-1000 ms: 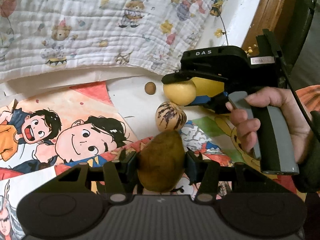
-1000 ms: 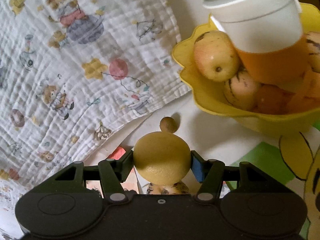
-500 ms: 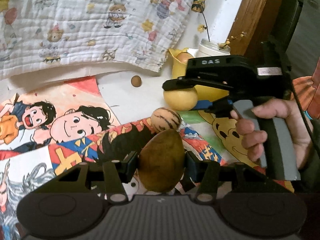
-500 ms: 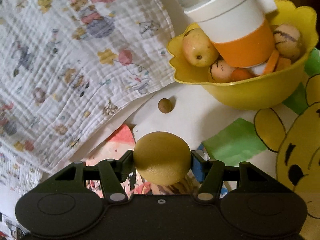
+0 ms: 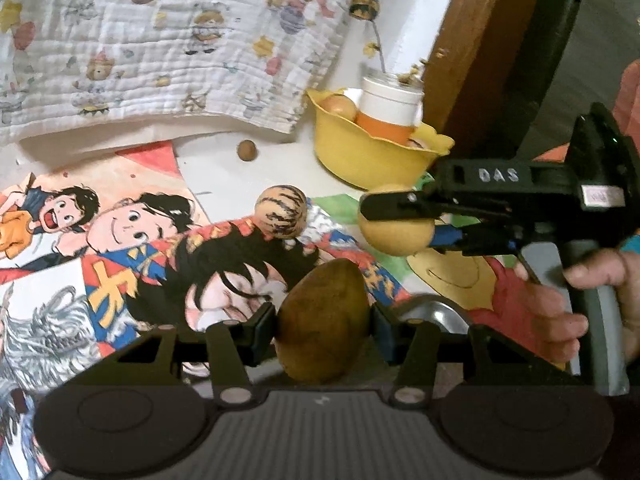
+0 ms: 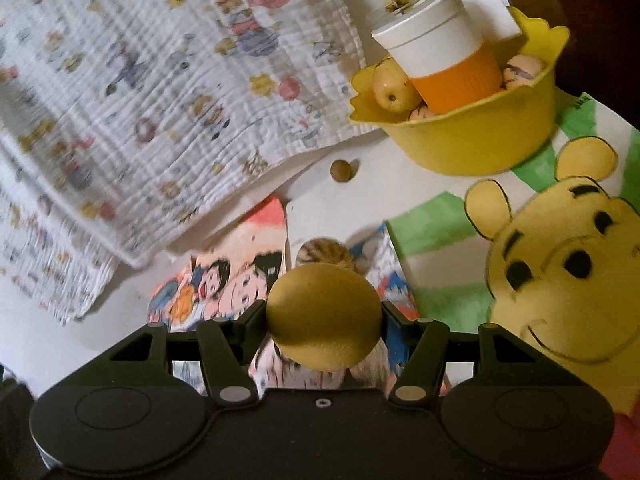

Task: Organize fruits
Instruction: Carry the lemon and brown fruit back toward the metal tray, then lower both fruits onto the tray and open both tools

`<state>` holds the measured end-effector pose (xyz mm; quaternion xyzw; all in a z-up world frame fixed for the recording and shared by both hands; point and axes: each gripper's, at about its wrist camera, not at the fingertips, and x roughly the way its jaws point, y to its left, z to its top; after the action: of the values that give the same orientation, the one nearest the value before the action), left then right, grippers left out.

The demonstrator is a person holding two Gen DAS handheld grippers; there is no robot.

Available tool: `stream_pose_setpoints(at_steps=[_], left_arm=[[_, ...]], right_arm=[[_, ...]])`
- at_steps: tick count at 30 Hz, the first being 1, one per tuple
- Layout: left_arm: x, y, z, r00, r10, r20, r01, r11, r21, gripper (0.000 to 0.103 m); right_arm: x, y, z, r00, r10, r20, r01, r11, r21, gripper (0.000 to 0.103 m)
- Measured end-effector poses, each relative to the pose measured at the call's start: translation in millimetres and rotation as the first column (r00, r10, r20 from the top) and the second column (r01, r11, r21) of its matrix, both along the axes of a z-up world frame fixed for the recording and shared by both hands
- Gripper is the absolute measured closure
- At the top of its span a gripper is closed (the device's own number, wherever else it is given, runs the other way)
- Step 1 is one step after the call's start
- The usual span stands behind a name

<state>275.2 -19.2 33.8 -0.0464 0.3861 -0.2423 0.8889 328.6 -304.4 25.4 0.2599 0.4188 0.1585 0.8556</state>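
Observation:
My left gripper point(image 5: 324, 320) is shut on a brown kiwi-like fruit point(image 5: 323, 320), held above the cartoon posters. My right gripper point(image 6: 323, 316) is shut on a round yellow fruit point(image 6: 323, 316); it also shows in the left wrist view point(image 5: 394, 226), right of centre. A striped round fruit point(image 5: 282, 210) lies on the posters; in the right wrist view it point(image 6: 324, 254) peeks out just beyond the yellow fruit. A small brown ball-like fruit point(image 5: 247, 149) point(image 6: 341, 169) lies on the white surface. A yellow bowl point(image 5: 360, 160) point(image 6: 472, 148) holds several fruits and a white-and-orange cup point(image 6: 444, 56).
A quilted printed cloth point(image 5: 160, 40) point(image 6: 160, 80) covers the back left. Cartoon posters point(image 5: 120, 248) and a yellow bear drawing point(image 6: 568, 280) cover the table. A wooden post point(image 5: 472, 40) stands behind the bowl. A metal object point(image 5: 436, 314) lies under the left gripper.
Both grippers have pulled back from the bowl and cloth, each keeping its fruit. The bowl and cup look smaller and farther off; the striped fruit now appears in the right wrist view.

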Motion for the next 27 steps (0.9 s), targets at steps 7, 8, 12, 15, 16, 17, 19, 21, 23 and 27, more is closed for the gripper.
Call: stream_pose_setpoints(at_steps=[7,8,12,15,16,17,19,21,23,27], left_arm=[[-27,-6,-6,0.999,-0.035,-0.004,0.035,0.999,0.022,0.047],[-30,-6,-7,0.999,-0.035,-0.007,0.035,0.999,0.027,0.047],[-40,-7,-9,1.000,-0.016,-0.001,0.016,0.998,0.064,0.047],[-45,-6,-10,1.000,-0.004,0.005,0.003,0.996,0.085,0.047],[-47,-7,-11,1.000,-0.003,0.003,0.003,0.996,0.091,0.047],[-49,-7,-11,1.000,-0.002,0.001,0.002,0.995,0.098,0.047],[-52,-9,-12,1.000,-0.004,0.008,0.003,0.994,0.110,0.047],[-53,-11,-12,1.000,-0.004,0.011,0.003,0.993,0.121,0.047],[-53,-13,-12,1.000,-0.002,0.015,0.000,0.991,0.133,0.047],[-53,-16,-13,1.000,-0.002,0.022,-0.002,0.988,0.156,0.047]], right_arm=[[-48,-9,-6,0.997,0.065,0.033,-0.064,0.997,-0.039,0.041],[-55,-9,-7,0.996,0.076,0.037,-0.075,0.996,-0.043,0.041],[-77,-9,-9,0.992,0.114,0.058,-0.110,0.992,-0.068,0.041],[-91,-7,-9,0.986,0.145,0.078,-0.137,0.985,-0.105,0.041],[-96,-5,-9,0.984,0.158,0.085,-0.148,0.982,-0.117,0.041],[-100,-4,-10,0.981,0.172,0.092,-0.159,0.979,-0.130,0.041],[-106,0,-10,0.974,0.198,0.107,-0.180,0.970,-0.162,0.041],[-111,3,-10,0.968,0.221,0.120,-0.196,0.962,-0.190,0.041],[-114,5,-11,0.963,0.237,0.131,-0.206,0.955,-0.212,0.041],[-118,8,-11,0.950,0.269,0.161,-0.221,0.939,-0.264,0.041]])
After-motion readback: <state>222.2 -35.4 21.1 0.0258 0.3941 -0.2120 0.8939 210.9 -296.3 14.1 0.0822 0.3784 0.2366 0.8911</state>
